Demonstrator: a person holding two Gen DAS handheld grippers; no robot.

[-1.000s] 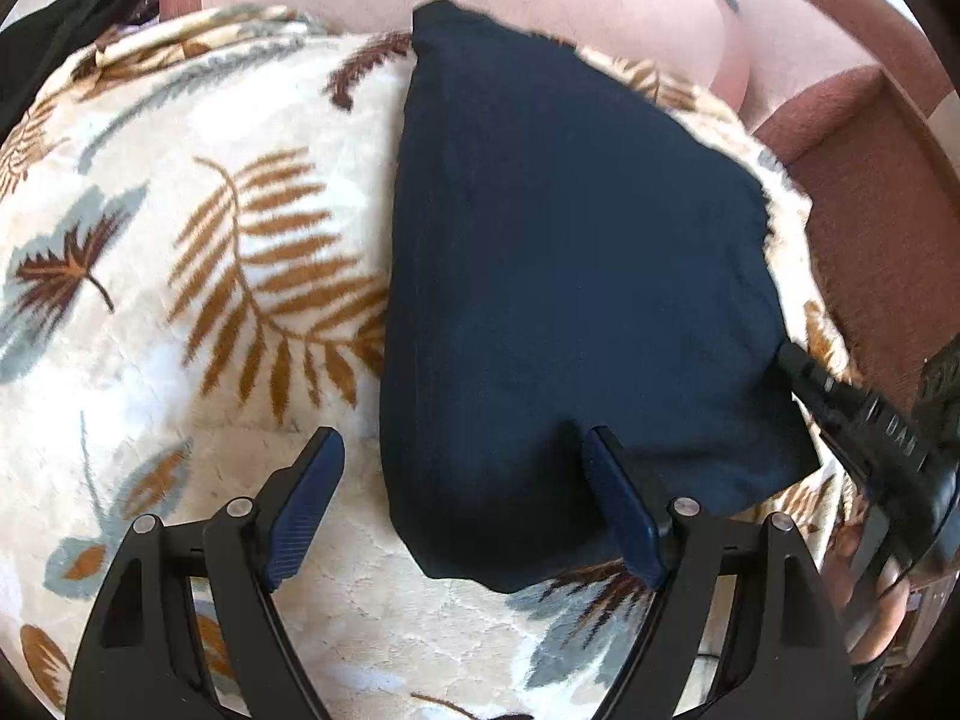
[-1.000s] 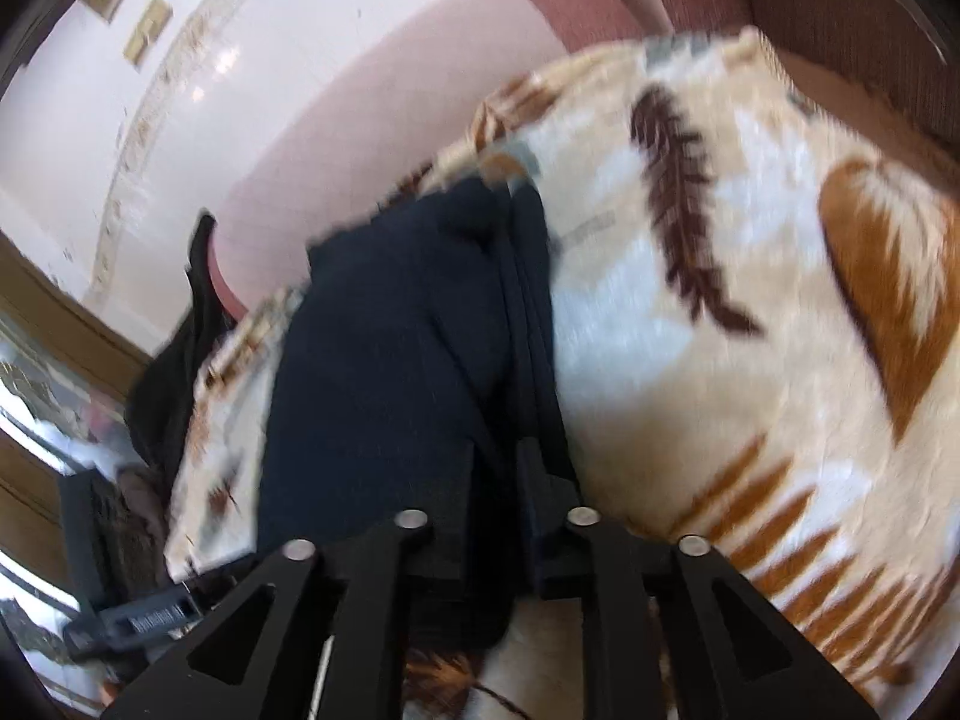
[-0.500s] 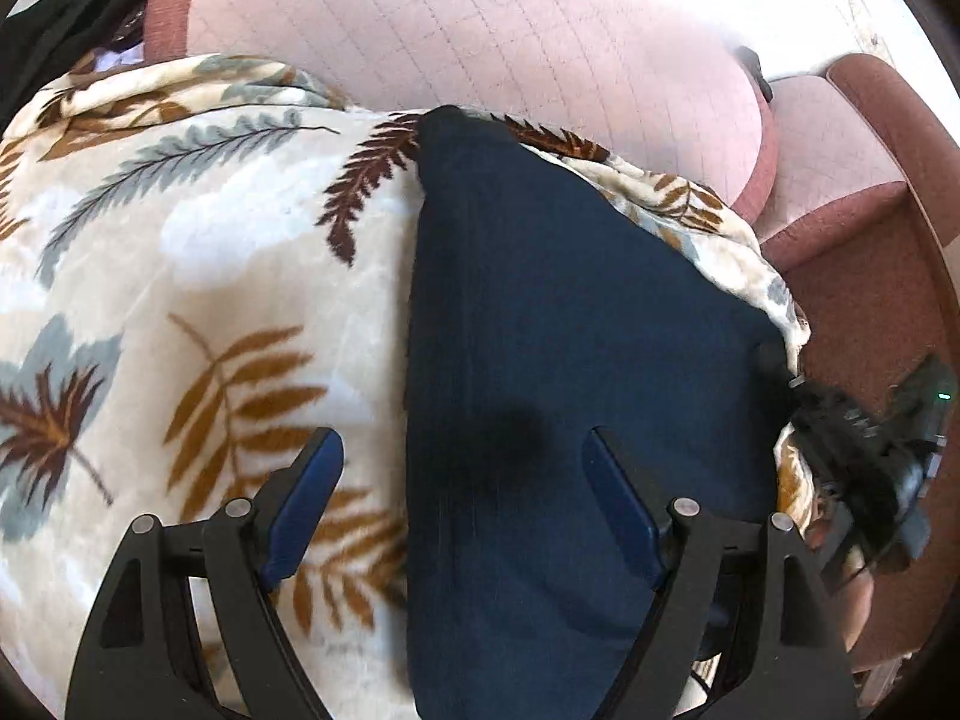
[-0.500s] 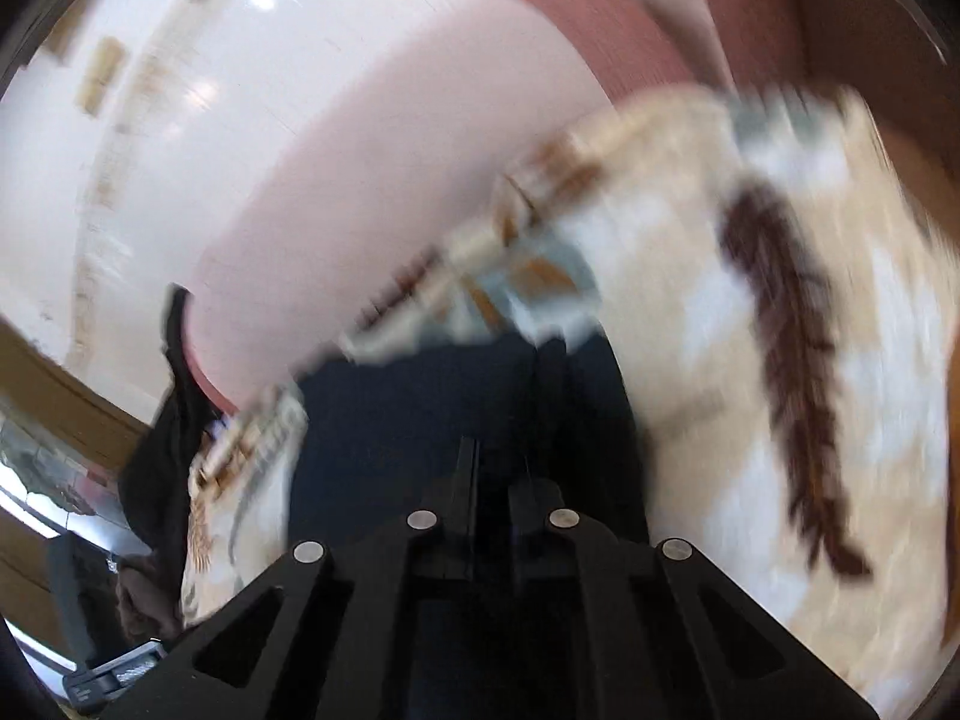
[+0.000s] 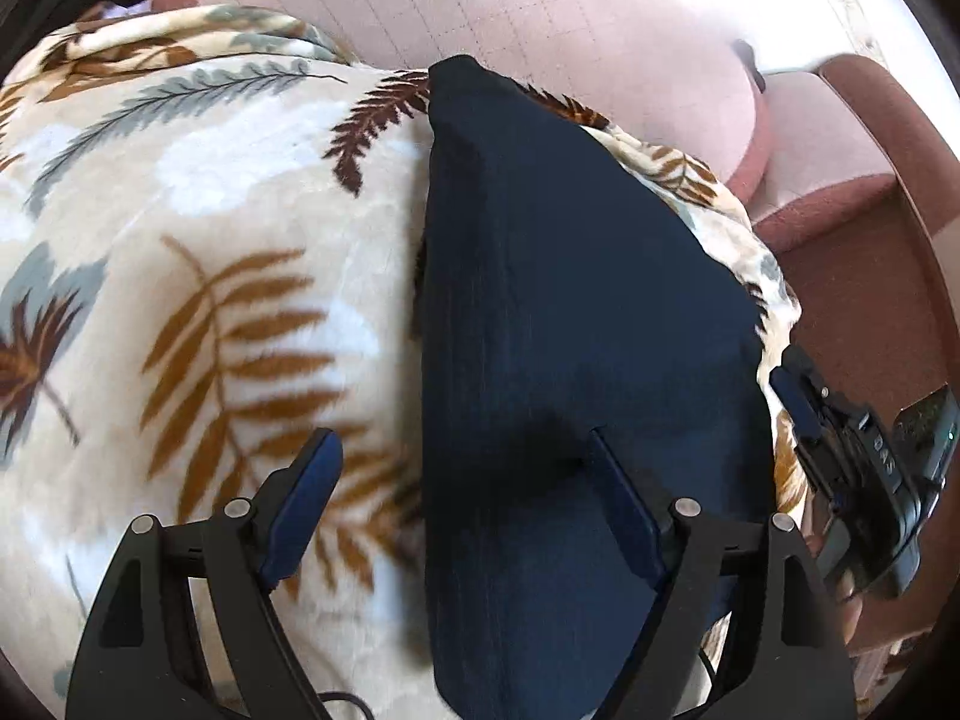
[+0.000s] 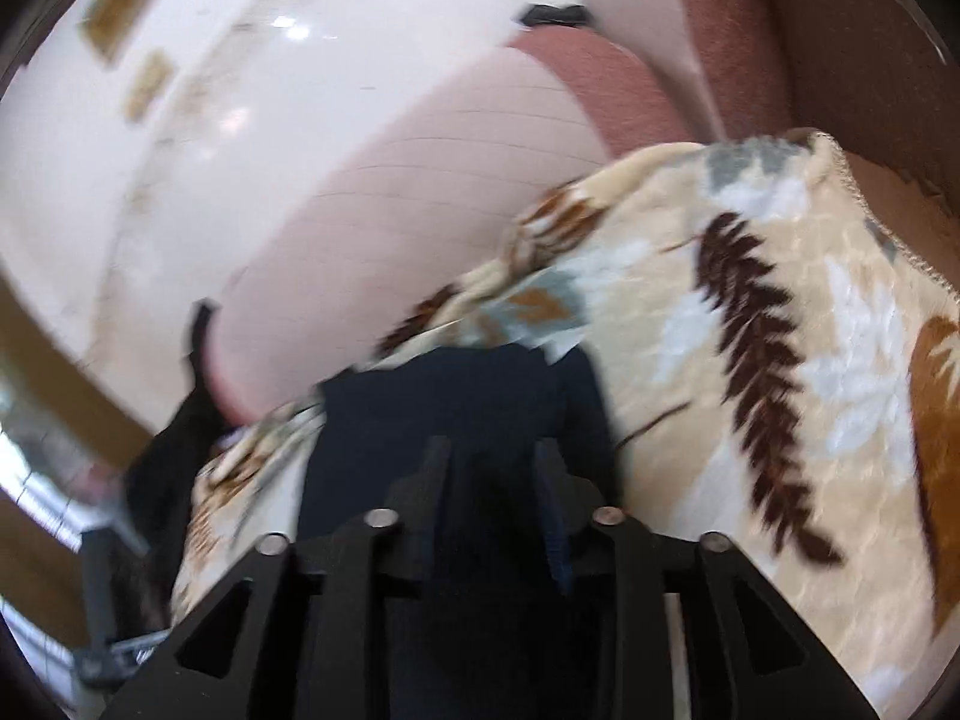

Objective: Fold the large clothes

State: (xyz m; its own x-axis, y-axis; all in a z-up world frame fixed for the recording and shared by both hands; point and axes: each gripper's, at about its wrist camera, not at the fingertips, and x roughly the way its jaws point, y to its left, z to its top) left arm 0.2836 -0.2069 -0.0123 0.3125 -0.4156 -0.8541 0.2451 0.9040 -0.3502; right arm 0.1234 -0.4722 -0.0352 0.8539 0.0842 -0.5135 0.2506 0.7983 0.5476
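Lying between left hand-held gripper (image 5: 462, 450) fingers, garment (image 5: 570, 300)

Leaf-print blanket (image 5: 210, 300) over pink sofa (image 5: 540, 18); brown armrest (image 5: 870, 276) beside.

The navy garment (image 5: 576, 312) under my left gripper (image 5: 462, 480) is matt woven cloth with a fine ribbed grain. It lies on a plush, fuzzy fleece blanket (image 5: 228, 276) printed with fern leaves. My gripper frames look like matt black plastic with small shiny metal pins and blue pads (image 5: 306, 498). The pink cushion (image 5: 540, 6) behind is quilted fabric.
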